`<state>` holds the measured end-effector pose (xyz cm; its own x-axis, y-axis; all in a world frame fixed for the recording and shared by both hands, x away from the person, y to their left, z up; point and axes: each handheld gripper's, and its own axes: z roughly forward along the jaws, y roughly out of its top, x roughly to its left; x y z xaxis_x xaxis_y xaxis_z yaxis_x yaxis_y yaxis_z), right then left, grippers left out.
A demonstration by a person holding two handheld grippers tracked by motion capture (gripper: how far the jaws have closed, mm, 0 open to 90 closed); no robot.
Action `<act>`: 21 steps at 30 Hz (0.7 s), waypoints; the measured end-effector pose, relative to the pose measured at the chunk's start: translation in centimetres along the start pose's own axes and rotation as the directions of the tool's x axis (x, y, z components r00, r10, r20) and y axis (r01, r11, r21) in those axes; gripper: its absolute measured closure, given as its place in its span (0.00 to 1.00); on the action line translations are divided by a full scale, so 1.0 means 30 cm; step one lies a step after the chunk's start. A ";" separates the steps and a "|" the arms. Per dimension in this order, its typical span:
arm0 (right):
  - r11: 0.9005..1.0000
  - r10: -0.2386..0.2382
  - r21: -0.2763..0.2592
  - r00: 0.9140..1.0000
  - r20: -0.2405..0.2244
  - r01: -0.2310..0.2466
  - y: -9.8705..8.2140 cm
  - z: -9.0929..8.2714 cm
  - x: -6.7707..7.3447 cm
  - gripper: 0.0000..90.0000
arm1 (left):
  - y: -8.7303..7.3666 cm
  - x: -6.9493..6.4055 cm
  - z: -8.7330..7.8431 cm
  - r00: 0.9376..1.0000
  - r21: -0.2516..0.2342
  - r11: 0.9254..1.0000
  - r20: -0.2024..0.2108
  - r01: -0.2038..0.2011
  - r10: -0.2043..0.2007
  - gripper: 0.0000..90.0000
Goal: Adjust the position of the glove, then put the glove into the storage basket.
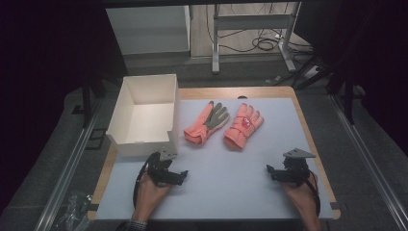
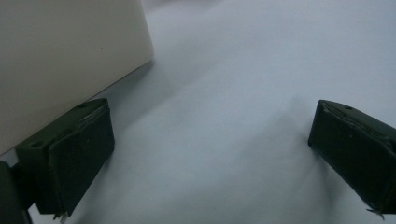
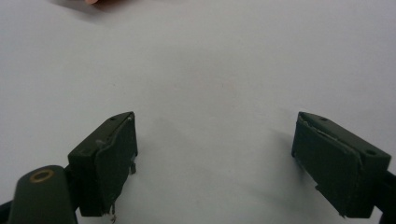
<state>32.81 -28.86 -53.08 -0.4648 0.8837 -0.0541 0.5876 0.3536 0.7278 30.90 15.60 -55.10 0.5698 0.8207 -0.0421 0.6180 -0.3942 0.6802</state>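
Two orange gloves lie side by side on the pale mat [image 1: 221,187]. The left glove [image 1: 207,122] shows a grey palm, and the right glove [image 1: 243,126] shows a red and white patch. In front of the white box, near the table's front left, a hand holds my left gripper [image 1: 167,169]. Its jaws stand wide apart over bare mat, with nothing between them [image 2: 210,154]. At the front right, my right gripper [image 1: 287,169] is open too, and only mat lies between its jaws [image 3: 215,163]. An orange sliver of a glove [image 3: 93,1] peeks in at the top edge.
An open white cardboard box [image 1: 144,113] stands at the table's back left, and its near wall [image 2: 60,60] rises close beside my left jaw. The wooden table edge [image 1: 312,144] frames the mat. Beyond the table are metal legs and cables on the floor.
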 end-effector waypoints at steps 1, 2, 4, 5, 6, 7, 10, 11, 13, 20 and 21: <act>1.000 0.000 0.000 1.000 -0.001 0.000 0.000 0.000 0.000 0.15 | 0.000 0.000 0.000 1.000 0.000 1.000 0.000 0.000 0.000 0.01; 1.000 -0.001 0.002 1.000 -0.008 0.001 0.001 0.001 -0.001 0.14 | 0.000 -0.001 0.000 1.000 0.000 1.000 -0.003 -0.002 0.002 0.01; 1.000 -0.007 0.007 1.000 -0.011 0.007 0.002 0.002 0.002 0.13 | 0.000 -0.001 0.000 1.000 0.000 1.000 -0.002 -0.001 0.001 0.01; 1.000 -0.007 0.007 1.000 -0.011 0.007 0.002 0.002 0.002 0.13 | 0.000 -0.001 0.000 1.000 0.000 1.000 -0.002 -0.001 0.001 0.01; 1.000 -0.007 0.009 1.000 -0.011 0.007 0.002 0.003 0.002 0.13 | 0.000 0.000 0.000 1.000 -0.001 1.000 -0.002 -0.001 0.001 0.01; 1.000 -0.007 0.009 1.000 -0.011 0.007 0.002 0.003 0.002 0.13 | 0.000 0.000 0.000 1.000 -0.001 1.000 -0.002 -0.001 0.001 0.01; 1.000 -0.009 0.012 1.000 -0.009 0.009 0.003 0.003 0.002 0.13 | -0.001 0.000 0.000 1.000 -0.003 1.000 -0.001 0.001 -0.001 0.01; 1.000 -0.010 0.012 1.000 -0.008 0.010 0.004 0.003 0.003 0.13 | -0.001 0.000 0.000 1.000 -0.004 1.000 -0.001 0.001 -0.001 0.01; 1.000 -0.012 0.015 1.000 -0.008 0.013 0.004 0.003 0.002 0.13 | -0.001 0.000 0.000 1.000 -0.005 1.000 -0.001 0.003 -0.003 0.01; 1.000 -0.012 0.016 1.000 -0.003 0.012 0.005 0.002 0.004 0.13 | -0.003 -0.001 0.001 1.000 -0.011 1.000 0.001 0.010 -0.010 0.01; 1.000 -0.012 0.016 1.000 -0.003 0.012 0.005 0.002 0.004 0.13 | -0.003 -0.001 0.001 1.000 -0.011 1.000 0.001 0.009 -0.009 0.01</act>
<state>32.89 -28.67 -53.01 -0.4737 0.8786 -0.0604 0.5925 0.3687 0.7163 30.85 15.60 -55.17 0.5645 0.8239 -0.0493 0.6175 -0.3819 0.6877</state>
